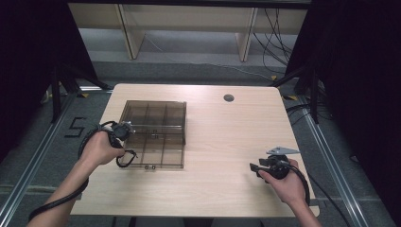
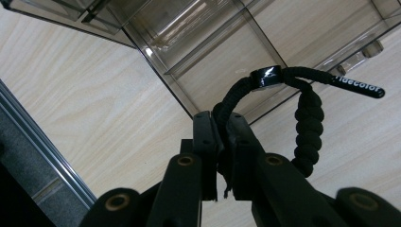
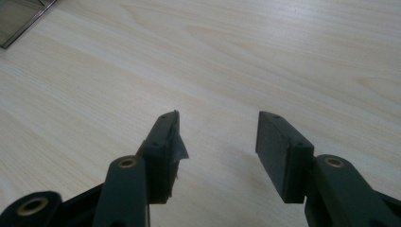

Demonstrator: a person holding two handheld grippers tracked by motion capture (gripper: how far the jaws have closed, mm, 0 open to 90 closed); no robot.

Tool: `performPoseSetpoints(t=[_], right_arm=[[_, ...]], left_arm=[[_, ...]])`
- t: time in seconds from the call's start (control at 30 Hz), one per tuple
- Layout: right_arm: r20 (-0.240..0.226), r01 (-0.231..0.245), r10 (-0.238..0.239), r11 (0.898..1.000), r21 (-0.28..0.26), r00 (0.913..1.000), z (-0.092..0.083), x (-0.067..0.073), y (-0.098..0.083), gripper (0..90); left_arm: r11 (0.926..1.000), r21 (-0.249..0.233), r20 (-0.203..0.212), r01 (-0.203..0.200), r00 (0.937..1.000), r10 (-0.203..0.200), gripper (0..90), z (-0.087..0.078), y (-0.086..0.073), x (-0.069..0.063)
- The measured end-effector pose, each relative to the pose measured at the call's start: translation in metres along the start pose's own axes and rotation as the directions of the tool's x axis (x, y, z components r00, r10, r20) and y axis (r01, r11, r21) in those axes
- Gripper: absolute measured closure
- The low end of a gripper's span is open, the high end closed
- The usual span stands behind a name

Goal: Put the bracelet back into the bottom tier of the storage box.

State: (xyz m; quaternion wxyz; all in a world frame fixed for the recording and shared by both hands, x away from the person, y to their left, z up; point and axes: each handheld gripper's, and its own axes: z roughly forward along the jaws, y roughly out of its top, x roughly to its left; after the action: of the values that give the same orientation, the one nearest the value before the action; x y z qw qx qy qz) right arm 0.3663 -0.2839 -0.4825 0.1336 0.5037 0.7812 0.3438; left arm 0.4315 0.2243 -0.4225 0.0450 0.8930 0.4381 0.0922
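Note:
A smoky clear plastic organiser box (image 1: 153, 133) with several compartments lies on the left half of the table. My left gripper (image 1: 126, 150) is shut on a black braided cord loop (image 2: 302, 123) with a glossy black clasp (image 2: 265, 76). The cord (image 1: 126, 159) hangs at the box's front left corner (image 2: 189, 101). My right gripper (image 1: 254, 167) is held low over bare wood at the front right, jaws open with nothing between them (image 3: 217, 132).
The table (image 1: 222, 137) is light wood with a round cable hole (image 1: 229, 98) at the back. A metal rail (image 2: 42, 146) runs along its left edge. Black curtains flank both sides, and shelving legs stand behind.

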Motion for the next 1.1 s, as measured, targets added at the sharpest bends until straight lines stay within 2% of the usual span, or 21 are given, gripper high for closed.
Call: performPoseSetpoints(t=[0.1,0.13,0.17,0.23,0.27,0.4,0.43,0.5,0.53,0.57,0.6,0.83,0.9,1.0,1.03,1.1], right_arm=[[-0.003,-0.011,0.011,1.0,0.004,0.9999,-0.001,0.001,0.0,51.0],[-0.003,-0.005,0.005,1.0,0.002,1.0,0.0,0.0,0.0,51.0],[-0.004,-0.021,0.021,1.0,0.008,0.9998,-0.001,0.001,0.001,51.0],[-0.003,-0.018,0.018,1.0,0.009,0.9998,-0.001,0.001,0.001,51.0],[-0.002,-0.001,0.001,1.0,0.004,1.0,-0.001,-0.001,0.001,51.0],[-0.003,-0.004,0.004,1.0,0.007,1.0,-0.001,-0.001,0.001,51.0],[-0.002,0.01,-0.01,1.0,-0.001,0.9999,0.0,-0.002,0.001,51.0],[-0.003,-0.002,0.002,1.0,0.003,1.0,-0.001,-0.001,0.001,51.0],[-0.003,-0.002,0.002,1.0,0.003,1.0,-0.001,-0.001,0.001,51.0],[-0.004,-0.005,0.005,1.0,0.008,1.0,-0.001,-0.001,0.001,51.0],[-0.002,0.007,-0.007,1.0,0.001,1.0,0.0,-0.002,0.001,51.0],[-0.004,-0.003,0.003,1.0,0.007,1.0,-0.001,-0.001,0.001,51.0],[0.0,0.013,-0.013,1.0,-0.006,0.9999,0.0,-0.002,0.001,51.0],[-0.003,-0.001,0.001,1.0,0.003,1.0,-0.001,-0.001,0.001,51.0],[-0.001,0.012,-0.012,1.0,-0.002,0.9999,-0.001,-0.002,0.001,51.0],[-0.003,-0.003,0.003,1.0,0.005,1.0,-0.001,-0.001,0.001,51.0]], left_arm=[[1.0,0.0,0.0,0.001,1.0,-0.001,83.9,0.003,0.001,0.001],[0.9997,0.004,0.007,0.022,0.9997,-0.022,83.9,0.005,0.002,0.0],[1.0,-0.001,-0.001,0.003,1.0,-0.003,83.9,0.006,0.003,0.001],[1.0,0.006,-0.004,0.006,1.0,-0.006,83.9,0.008,0.004,0.001],[0.9999,0.009,-0.004,0.007,1.0,-0.007,83.9,0.009,0.005,0.001],[0.9999,0.015,-0.003,0.007,1.0,-0.007,83.9,0.01,0.007,0.001],[0.9997,0.019,0.003,0.015,0.9999,-0.015,83.9,0.011,0.008,0.001],[0.9997,0.021,0.002,0.011,0.9999,-0.011,83.9,0.012,0.009,0.001],[0.9995,0.02,0.004,0.025,0.9997,-0.025,83.9,0.013,0.01,0.0],[0.9997,0.018,0.004,0.015,0.9999,-0.015,83.9,0.014,0.011,0.0],[0.9997,0.021,0.003,0.016,0.9999,-0.016,83.9,0.014,0.011,0.0],[0.9995,0.032,-0.002,0.008,1.0,-0.008,83.9,0.016,0.015,0.001],[0.9994,0.034,-0.004,0.012,0.9999,-0.012,83.9,0.016,0.017,0.001],[0.9992,0.038,-0.001,0.014,0.9999,-0.014,83.9,0.018,0.018,0.001],[0.9991,0.041,-0.002,0.008,1.0,-0.008,83.9,0.019,0.019,0.001],[0.999,0.042,0.0,0.013,0.9999,-0.013,83.9,0.02,0.02,0.001]])
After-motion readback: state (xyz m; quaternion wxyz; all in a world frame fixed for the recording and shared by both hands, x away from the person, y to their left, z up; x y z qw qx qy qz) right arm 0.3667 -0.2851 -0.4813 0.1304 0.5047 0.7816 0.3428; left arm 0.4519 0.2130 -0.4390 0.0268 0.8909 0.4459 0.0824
